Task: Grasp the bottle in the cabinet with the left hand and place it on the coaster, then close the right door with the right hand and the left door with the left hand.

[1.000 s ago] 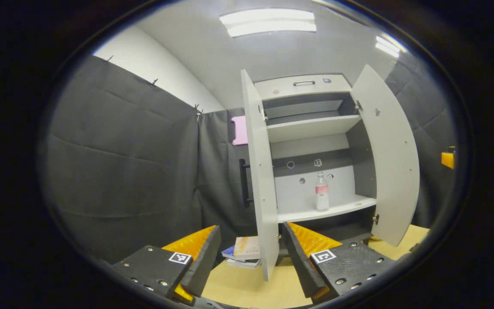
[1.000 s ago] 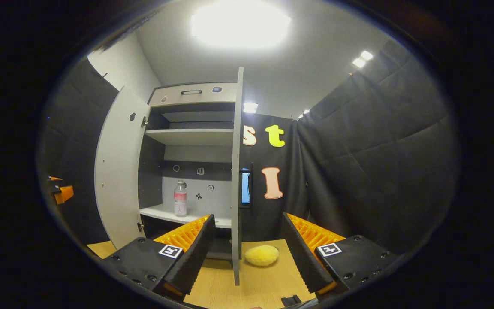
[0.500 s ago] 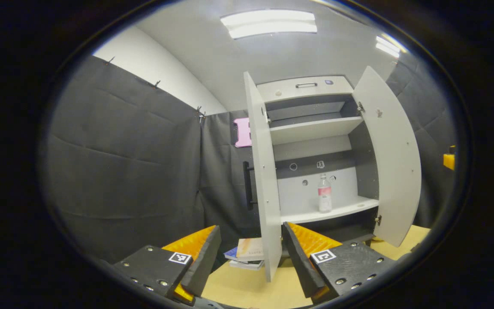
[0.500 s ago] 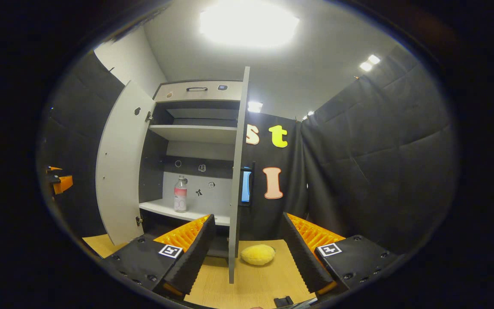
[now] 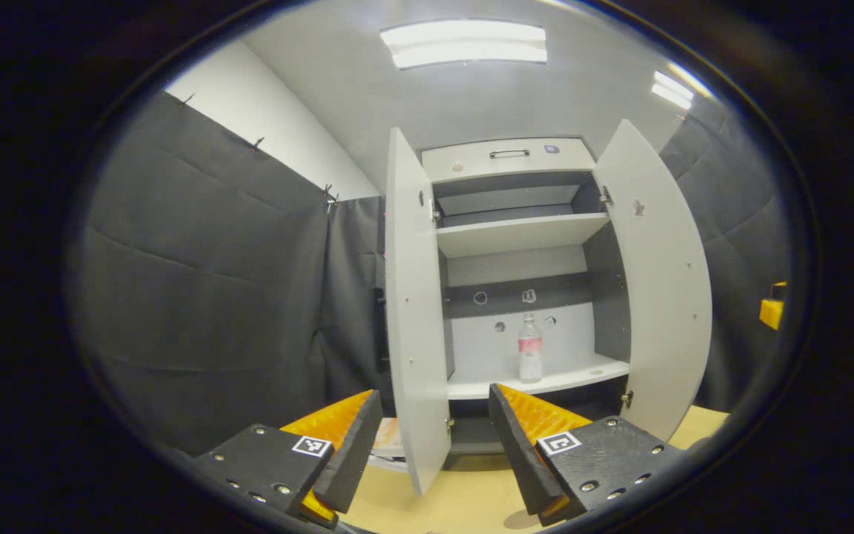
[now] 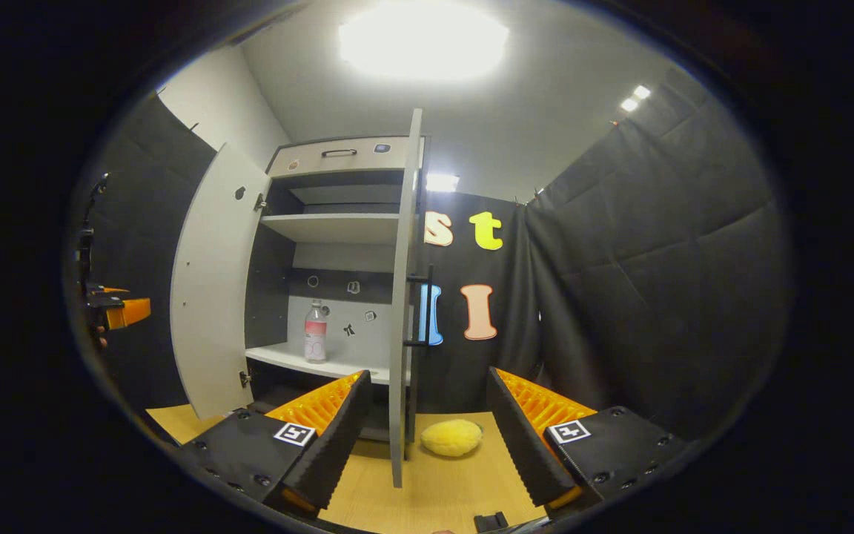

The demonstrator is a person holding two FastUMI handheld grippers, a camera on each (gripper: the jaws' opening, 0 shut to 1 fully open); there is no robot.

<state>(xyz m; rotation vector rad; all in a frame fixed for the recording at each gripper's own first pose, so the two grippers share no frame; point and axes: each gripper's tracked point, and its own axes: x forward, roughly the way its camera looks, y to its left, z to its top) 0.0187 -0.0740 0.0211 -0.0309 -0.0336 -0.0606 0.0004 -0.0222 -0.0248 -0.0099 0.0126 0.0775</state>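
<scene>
A clear bottle [image 5: 530,357] with a pale pink label stands upright on the cabinet's lower shelf [image 5: 545,382], and the right gripper view has the bottle [image 6: 315,331] too. Both doors hang open: the left door [image 5: 416,319] and the right door [image 5: 657,282]. In the right gripper view the right door [image 6: 399,297] is edge-on, close in front. My left gripper [image 5: 433,452] is open and empty, well short of the cabinet. My right gripper [image 6: 423,445] is open and empty too, straddling the right door's edge from a distance. A yellow round pad [image 6: 451,437] lies on the table.
A wooden table [image 6: 442,489] runs under the cabinet. Some books [image 5: 388,447] lie behind the left door's lower edge. A black handle [image 6: 419,308] is on the right door's outer face. A small black object [image 6: 490,521] sits at the table's near edge. The other gripper [image 6: 119,311] is far left.
In the left gripper view the cabinet has slid left and now faces me more squarely, and the left door covers more of the books. The right gripper view has shifted only slightly.
</scene>
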